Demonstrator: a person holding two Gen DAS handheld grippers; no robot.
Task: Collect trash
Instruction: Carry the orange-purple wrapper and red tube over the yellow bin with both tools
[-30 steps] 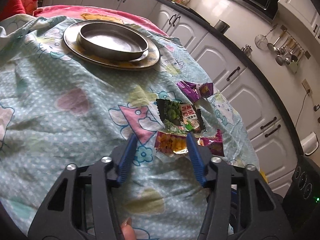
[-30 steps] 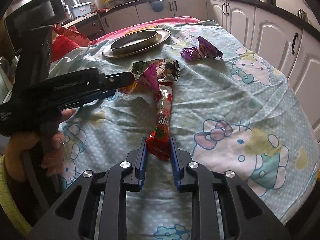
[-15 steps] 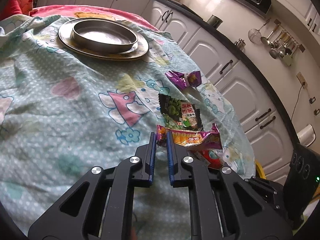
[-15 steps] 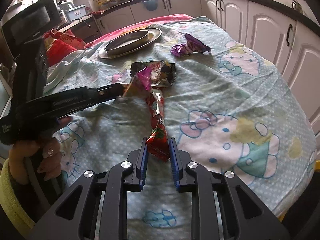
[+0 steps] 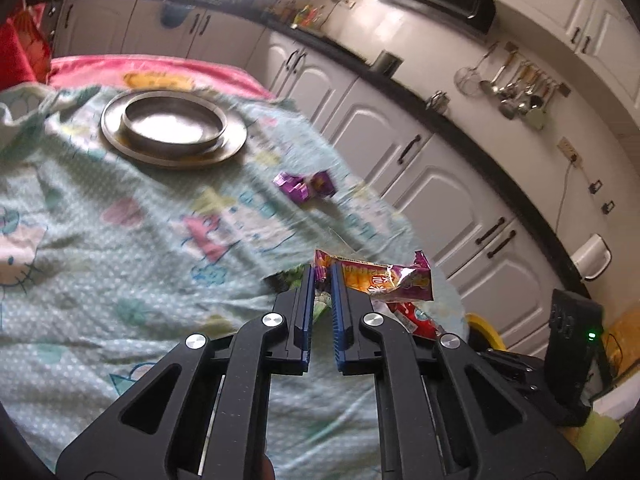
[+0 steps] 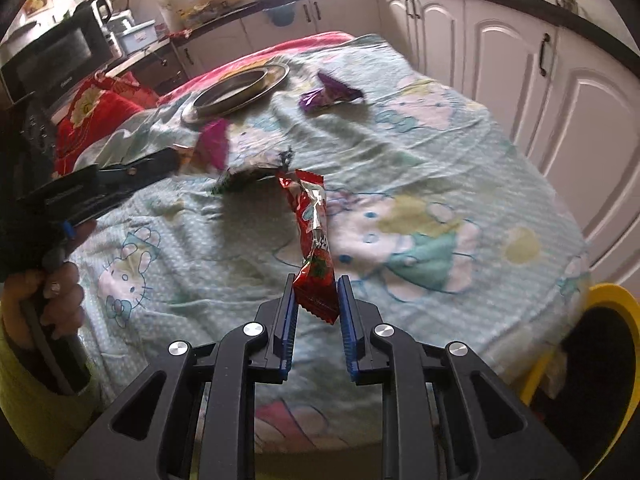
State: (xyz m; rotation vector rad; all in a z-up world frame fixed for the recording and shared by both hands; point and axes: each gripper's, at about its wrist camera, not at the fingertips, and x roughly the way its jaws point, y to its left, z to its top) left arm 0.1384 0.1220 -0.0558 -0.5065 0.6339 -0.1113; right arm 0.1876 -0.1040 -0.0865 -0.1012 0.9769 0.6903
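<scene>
While clamped, red wrapper between right gripper pads

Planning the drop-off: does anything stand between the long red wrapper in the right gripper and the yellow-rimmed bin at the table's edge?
Nothing visible: the red wrapper hangs in the right gripper above the tablecloth, with open space to the yellow-rimmed bin.

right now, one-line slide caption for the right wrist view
Right gripper pinches a red wrapper above the cartoon-print cloth; purple wrapper remains.
</scene>
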